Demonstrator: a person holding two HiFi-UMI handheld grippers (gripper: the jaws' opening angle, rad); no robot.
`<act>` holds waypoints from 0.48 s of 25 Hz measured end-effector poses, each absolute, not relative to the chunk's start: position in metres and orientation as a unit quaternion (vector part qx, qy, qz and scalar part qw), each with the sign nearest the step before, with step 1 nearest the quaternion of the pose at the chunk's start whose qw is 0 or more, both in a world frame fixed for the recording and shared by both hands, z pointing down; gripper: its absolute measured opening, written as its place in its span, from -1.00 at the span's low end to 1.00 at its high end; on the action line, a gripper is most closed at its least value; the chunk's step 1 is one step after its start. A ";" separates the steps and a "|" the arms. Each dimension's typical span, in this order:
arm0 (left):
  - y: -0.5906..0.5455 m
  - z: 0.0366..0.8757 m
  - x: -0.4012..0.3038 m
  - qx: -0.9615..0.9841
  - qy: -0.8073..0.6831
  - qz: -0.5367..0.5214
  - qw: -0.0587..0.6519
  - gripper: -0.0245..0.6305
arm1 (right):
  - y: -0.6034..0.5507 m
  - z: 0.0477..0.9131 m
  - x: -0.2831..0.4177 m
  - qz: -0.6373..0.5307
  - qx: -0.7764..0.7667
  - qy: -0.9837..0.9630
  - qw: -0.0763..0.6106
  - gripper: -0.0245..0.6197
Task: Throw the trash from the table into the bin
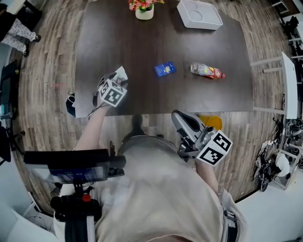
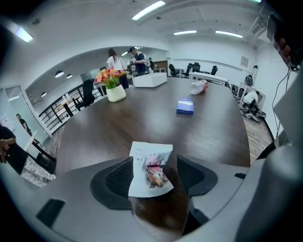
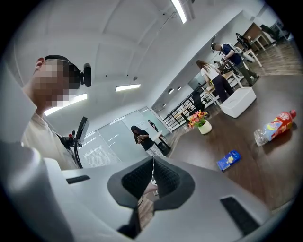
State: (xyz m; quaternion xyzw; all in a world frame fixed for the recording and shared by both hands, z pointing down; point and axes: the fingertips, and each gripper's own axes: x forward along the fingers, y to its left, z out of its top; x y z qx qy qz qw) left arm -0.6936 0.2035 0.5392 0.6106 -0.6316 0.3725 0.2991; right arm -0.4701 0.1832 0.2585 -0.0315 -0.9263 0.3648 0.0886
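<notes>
Dark wooden table is filling the upper half of the head view, with plank flooring showing round it and an open office lying beyond. Over its lower-left corner the left gripper is reaching down, jaws standing wide apart. In the left gripper view a crumpled white wrapper is lying on the tabletop between the pads, its left edge just beside the left pad, and neither pad is pressing on it as far as I can see. At lower right of centre in the head view the right gripper is waiting off the table, jaws pressed together with nothing between them. More trash is lying well apart near the table's middle: a blue packet and, to its right, a crushed plastic bottle with a red label. At the top edge a flower pot and a white tray are sitting; likely not trash. A yellow thing is peeking out just below the table's near edge; whether that is the bin I cannot tell. Judging: the first pickup is under way, the grasp not yet made. The next move is calling for closing on the wrapper, which is thin, light and low on the wood, so the pads are needing to catch its raised crease rather than skate over it. Lifting and carrying to the bin are following from that, with the packet and bottle waiting their turn.
</notes>
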 end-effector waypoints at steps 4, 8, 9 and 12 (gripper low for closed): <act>0.206 0.547 -0.690 0.611 -0.627 0.380 0.298 -0.06 | 0.192 0.259 -0.464 0.362 -0.024 -0.928 0.085 -0.88; 0.207 0.552 -0.686 0.616 -0.620 0.376 0.306 -0.07 | 0.196 0.259 -0.458 0.361 -0.016 -0.929 0.084 -0.88; 0.207 0.553 -0.683 0.621 -0.618 0.369 0.311 -0.11 | 0.197 0.260 -0.457 0.361 -0.013 -0.929 0.084 -0.88; 0.205 0.553 -0.678 0.632 -0.617 0.339 0.326 -0.35 | 0.199 0.261 -0.455 0.364 -0.011 -0.927 0.086 -0.88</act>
